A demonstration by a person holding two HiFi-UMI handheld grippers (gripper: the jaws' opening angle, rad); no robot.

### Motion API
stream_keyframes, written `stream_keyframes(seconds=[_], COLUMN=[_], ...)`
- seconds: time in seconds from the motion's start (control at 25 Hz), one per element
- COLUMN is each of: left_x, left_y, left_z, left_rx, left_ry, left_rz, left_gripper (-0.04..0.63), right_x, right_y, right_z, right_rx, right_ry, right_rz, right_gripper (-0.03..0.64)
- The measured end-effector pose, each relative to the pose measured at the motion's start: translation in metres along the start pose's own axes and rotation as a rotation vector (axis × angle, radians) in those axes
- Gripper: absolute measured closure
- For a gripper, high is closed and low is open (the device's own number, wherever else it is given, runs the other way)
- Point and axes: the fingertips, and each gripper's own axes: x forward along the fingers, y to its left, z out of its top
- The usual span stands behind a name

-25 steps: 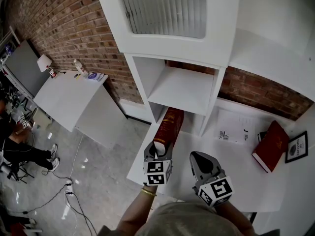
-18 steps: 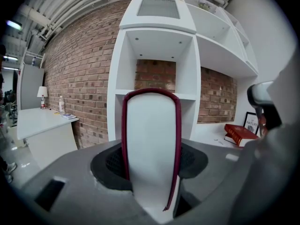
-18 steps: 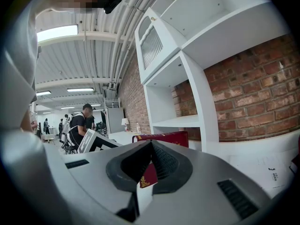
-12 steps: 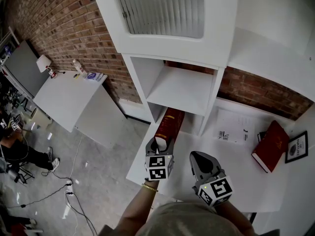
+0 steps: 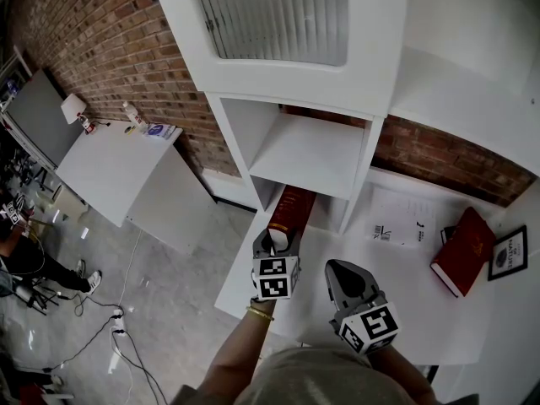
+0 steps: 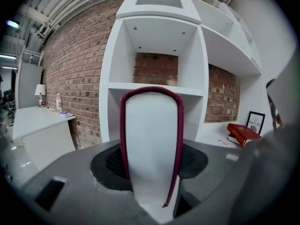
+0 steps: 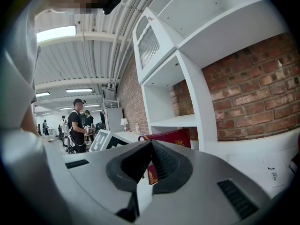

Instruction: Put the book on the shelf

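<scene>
Head view: book [image 5: 289,209] is pinched upright at its near end by the left claw [image 5: 277,241]. Its front part is already tucked into the bottom cubby of the shelf [image 5: 253,133], approx halfway done imo. Left to do: pushed fully in, then let go. The cubby's left wall is just beside the book, w/ more room on the right. Right claw [image 5: 344,277] is pressed together, empty, held over the surface [image 5: 405,294].
</scene>
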Motion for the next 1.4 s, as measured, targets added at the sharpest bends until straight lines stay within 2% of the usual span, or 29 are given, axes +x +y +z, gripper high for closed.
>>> stream_keyframes(seconds=[0.96, 1.4], left_x=[0.052, 0.075], left_y=[-0.006, -0.004], left_z=[-0.021, -0.032], left_rx=[0.047, 0.044], left_ry=[0.118, 0.156], left_rz=[-0.009, -0.023], left_gripper=[0.356, 0.356], right_x=[0.0, 0.004], right_y=[-0.015, -0.023], right_z=[-0.007, -0.008], right_rx=[0.021, 0.035], right_ry=[0.008, 0.018], right_rz=[-0.015, -0.026], right_gripper=[0.611, 0.611])
